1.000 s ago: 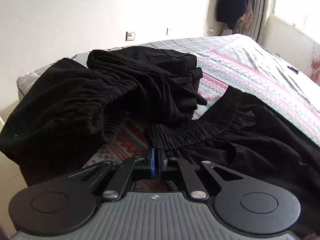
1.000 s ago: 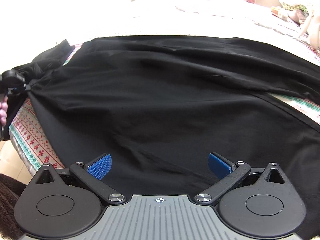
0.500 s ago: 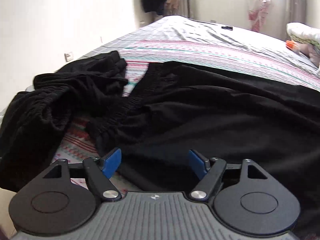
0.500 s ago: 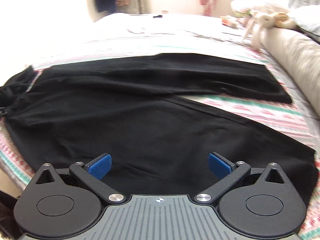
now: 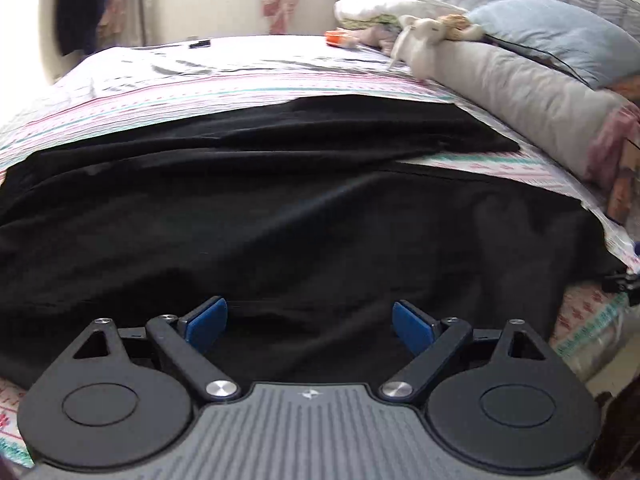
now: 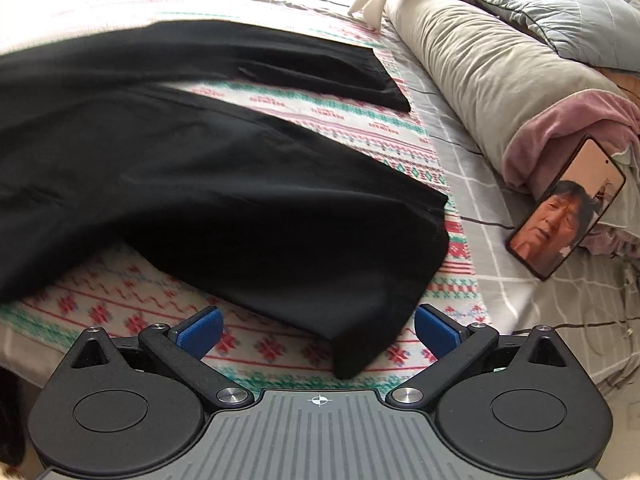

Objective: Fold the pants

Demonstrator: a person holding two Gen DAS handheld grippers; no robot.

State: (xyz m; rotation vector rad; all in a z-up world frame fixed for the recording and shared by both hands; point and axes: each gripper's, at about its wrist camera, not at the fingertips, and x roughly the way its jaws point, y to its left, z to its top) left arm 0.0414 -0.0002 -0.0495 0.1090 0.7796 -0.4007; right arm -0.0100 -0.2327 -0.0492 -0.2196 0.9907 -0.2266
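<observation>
The black pants (image 6: 208,184) are lying spread across the bed (image 6: 472,184), legs apart. Both the left gripper (image 5: 310,322) and right gripper (image 6: 318,326) are hovering with jaws spread, gripping nothing. The fabric is looking soft and limp; the near hem corner is offering the best hold.

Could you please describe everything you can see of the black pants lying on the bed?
The black pants are plain, matte, soft-looking fabric, spread flat and unfolded on the patterned bedspread, lightly wrinkled. Their two legs splay apart, showing a wedge of bedspread between them. The near leg's hem lies just ahead of the open right gripper, one corner reaching between its fingers. The open left gripper hovers over the fabric; neither holds it.
</observation>
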